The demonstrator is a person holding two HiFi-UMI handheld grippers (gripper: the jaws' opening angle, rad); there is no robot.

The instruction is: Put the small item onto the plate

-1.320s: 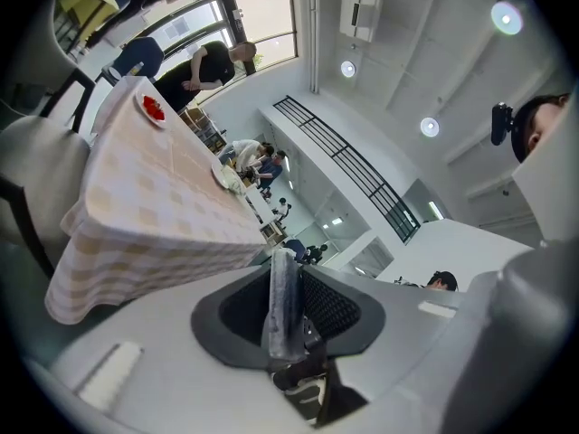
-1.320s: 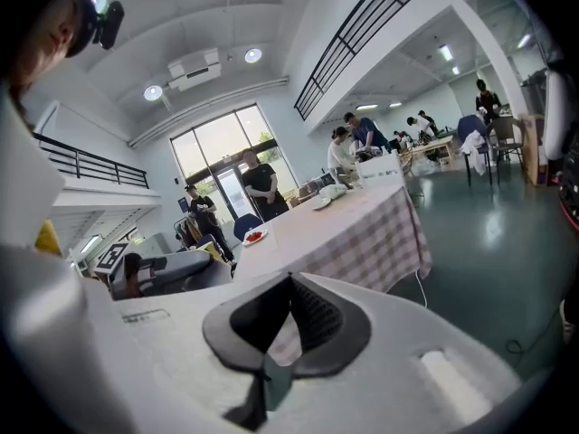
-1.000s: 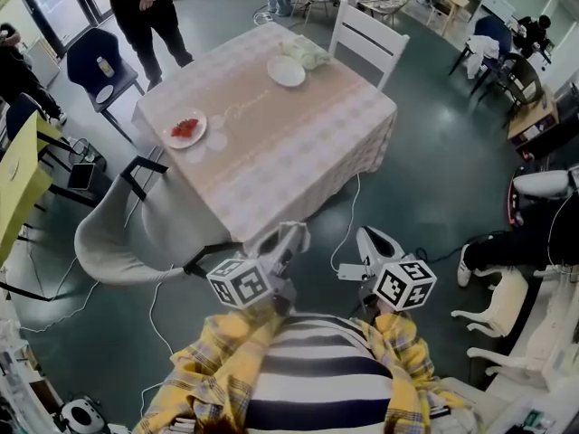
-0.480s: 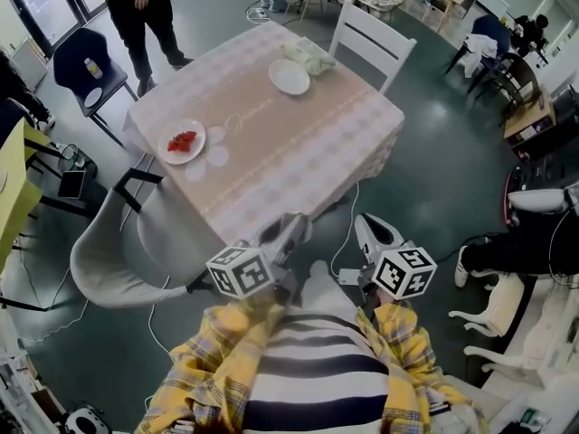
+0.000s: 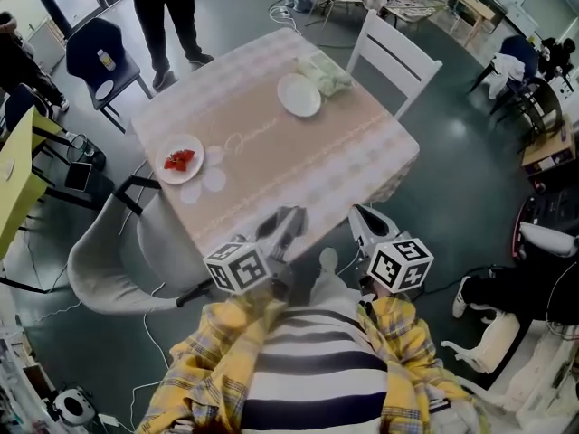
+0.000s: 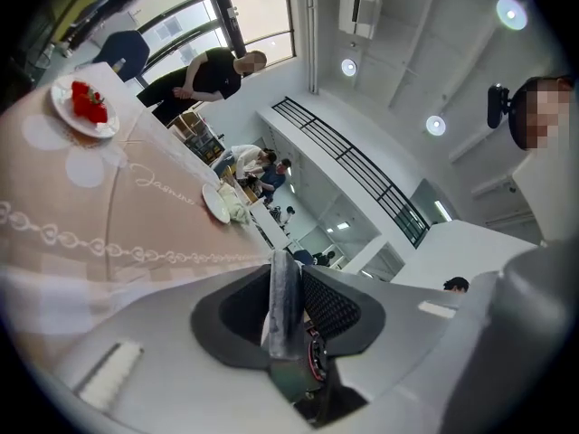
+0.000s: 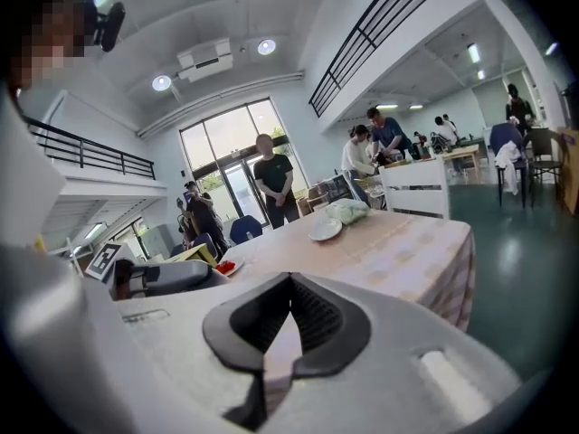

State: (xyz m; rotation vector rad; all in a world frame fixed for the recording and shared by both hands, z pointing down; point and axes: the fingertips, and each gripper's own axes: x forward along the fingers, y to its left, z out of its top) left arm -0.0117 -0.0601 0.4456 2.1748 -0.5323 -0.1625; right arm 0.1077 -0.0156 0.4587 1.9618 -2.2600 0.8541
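Observation:
A small white plate (image 5: 180, 162) with red pieces on it sits near the left edge of the pink checked table (image 5: 271, 165). It also shows in the left gripper view as the plate with red pieces (image 6: 83, 107), and in the right gripper view as a far-off plate (image 7: 226, 267). An empty white plate (image 5: 298, 95) lies at the far side beside a pale green bundle (image 5: 327, 73). My left gripper (image 5: 288, 219) and right gripper (image 5: 363, 221) hover over the table's near edge, far from both plates. Each has its jaws together, and I see nothing held.
A white wooden chair (image 5: 395, 59) stands at the table's far right corner. A grey armchair (image 5: 113, 262) is at its near left. A person in black (image 5: 168, 0) stands beyond the table, near a dark blue chair (image 5: 100, 54). Cables run across the floor.
The table has come closer and now reaches my grippers' fingertips. Both grippers keep the same pose side by side, jaws unchanged.

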